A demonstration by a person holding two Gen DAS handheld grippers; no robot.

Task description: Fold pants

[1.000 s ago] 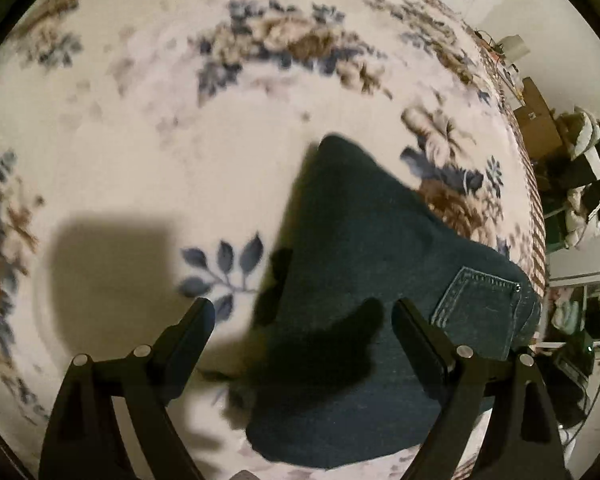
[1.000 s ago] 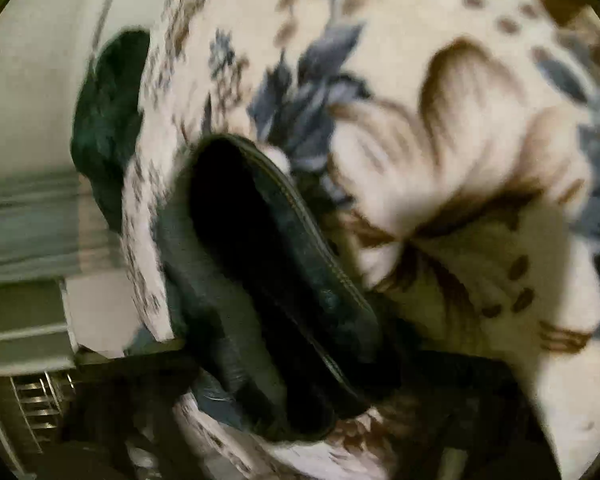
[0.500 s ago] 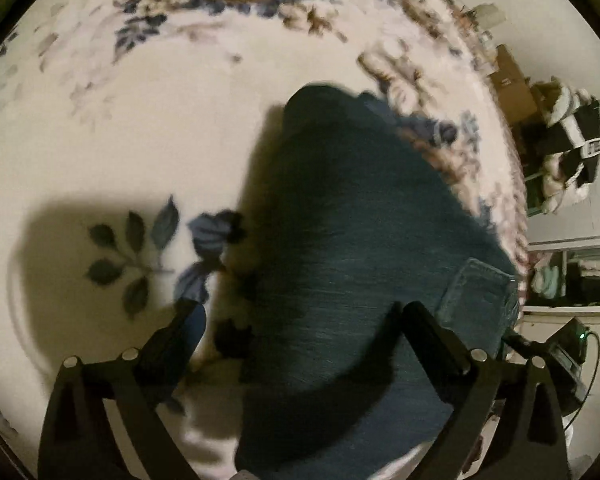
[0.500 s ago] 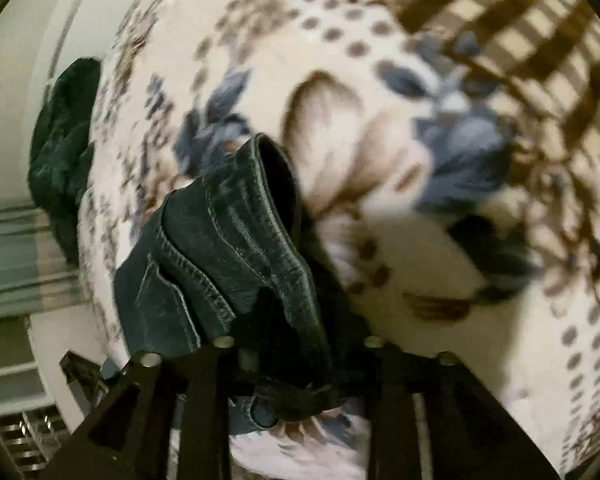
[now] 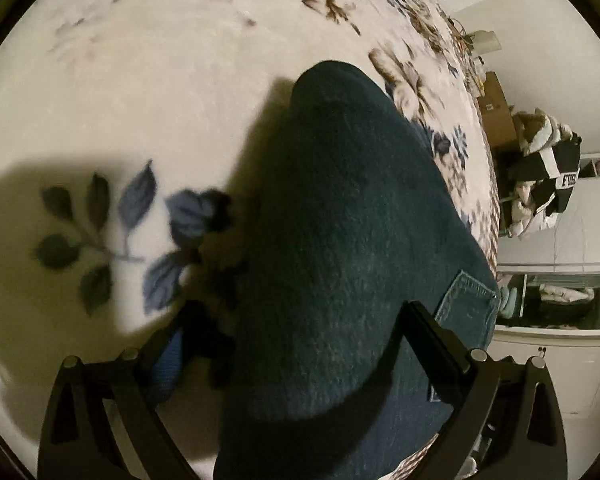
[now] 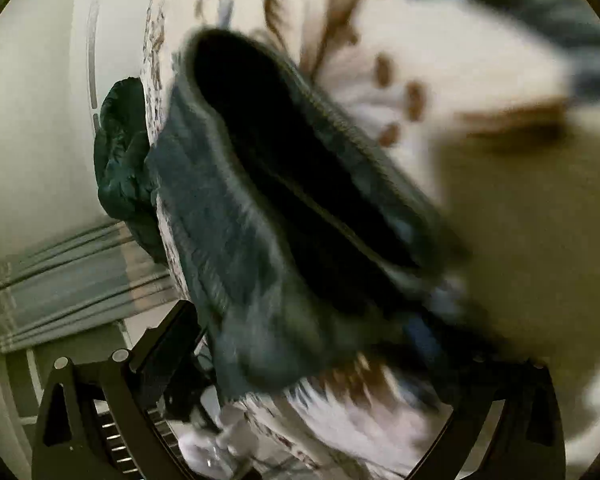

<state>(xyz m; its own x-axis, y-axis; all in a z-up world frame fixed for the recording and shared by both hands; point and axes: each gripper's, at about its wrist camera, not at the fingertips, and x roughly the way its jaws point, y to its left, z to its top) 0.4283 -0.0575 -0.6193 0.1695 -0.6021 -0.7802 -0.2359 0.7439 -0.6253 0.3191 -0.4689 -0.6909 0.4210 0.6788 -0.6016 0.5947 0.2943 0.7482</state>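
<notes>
Dark blue denim pants (image 5: 340,240) lie folded on a cream floral blanket (image 5: 160,80), a back pocket (image 5: 466,304) showing at the right. My left gripper (image 5: 300,324) is open and hovers low over the near end of the pants, one finger on each side. In the right wrist view the pants' waistband end (image 6: 280,200) gapes open and is blurred. My right gripper (image 6: 312,344) is open, its fingers (image 6: 168,344) spread around the near edge of the cloth.
The blanket's edge drops off at the right, beyond which stand cardboard boxes (image 5: 496,116), piled clothes (image 5: 548,176) and white cabinets (image 5: 552,356). In the right wrist view a dark green garment (image 6: 120,160) lies by the bed edge against a white wall.
My left gripper has moved closer over the pants. My right gripper was shut on the waistband half a second ago and has opened and swung, the view now blurred.
</notes>
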